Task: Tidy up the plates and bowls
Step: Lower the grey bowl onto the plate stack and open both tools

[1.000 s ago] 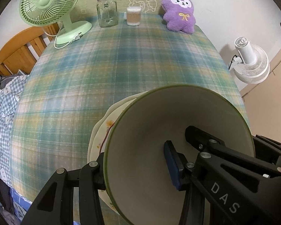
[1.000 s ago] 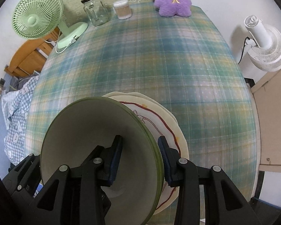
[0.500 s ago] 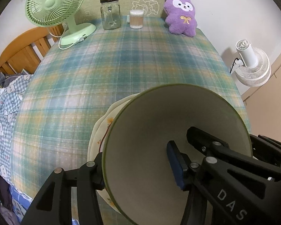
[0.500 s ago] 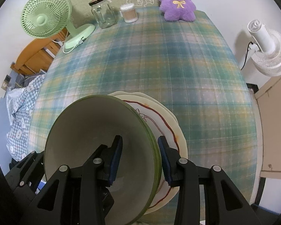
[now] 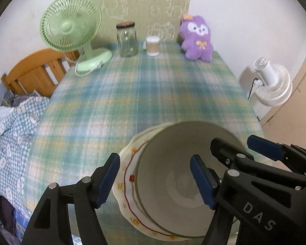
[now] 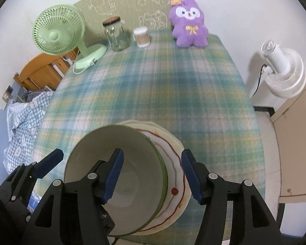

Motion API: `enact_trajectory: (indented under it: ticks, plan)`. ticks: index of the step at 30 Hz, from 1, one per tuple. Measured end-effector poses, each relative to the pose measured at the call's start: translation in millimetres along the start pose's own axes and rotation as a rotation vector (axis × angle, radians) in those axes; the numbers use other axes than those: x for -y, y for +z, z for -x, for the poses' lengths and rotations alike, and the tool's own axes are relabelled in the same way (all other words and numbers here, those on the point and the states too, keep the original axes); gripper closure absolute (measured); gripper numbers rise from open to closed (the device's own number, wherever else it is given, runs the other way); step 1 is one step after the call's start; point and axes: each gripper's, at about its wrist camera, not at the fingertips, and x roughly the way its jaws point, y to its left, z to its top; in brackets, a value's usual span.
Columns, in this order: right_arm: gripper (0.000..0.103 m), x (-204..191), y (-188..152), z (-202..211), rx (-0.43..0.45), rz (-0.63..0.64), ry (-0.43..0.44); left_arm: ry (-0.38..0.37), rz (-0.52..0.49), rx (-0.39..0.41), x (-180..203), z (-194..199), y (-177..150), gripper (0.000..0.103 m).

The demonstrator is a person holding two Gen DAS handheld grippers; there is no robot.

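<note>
On plate stack: green-rimmed cream ceramic bowl (image 5: 179, 185) nests atop floral scalloped plates (image 6: 176, 185) | left gripper (image 5: 155, 180), right gripper (image 6: 153, 175): jaws just opened, spread apart, bowl released to consolidate dishes.

We see white walls (image 5: 224, 10), a patterned green panel (image 5: 144, 8) behind the plaid tabletop (image 5: 153, 94), a wooden bed headboard (image 5: 34, 69) at the left, and a white floor fan (image 6: 283, 71) by a beige cabinet (image 6: 295, 143).
</note>
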Motion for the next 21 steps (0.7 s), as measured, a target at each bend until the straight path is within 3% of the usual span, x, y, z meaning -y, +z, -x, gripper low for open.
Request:
enact_trajectory:
  ticks: [6, 9, 21]
  plan:
    - [0.035, -16.0, 7.4, 25.1, 0.080, 0.023, -0.041, -0.009, -0.021, 0.092, -9.5, 23.8, 8.0, 0.030]
    - [0.035, -26.2, 9.4, 35.7, 0.118, 0.024, -0.070, -0.015, -0.037, 0.137, -19.7, 33.9, 11.2, 0.024]
    - [0.029, -96.9, 6.7, 69.3, 0.245, -0.021, -0.146, -0.054, -0.075, 0.242, -95.3, 68.4, 18.4, 0.011]
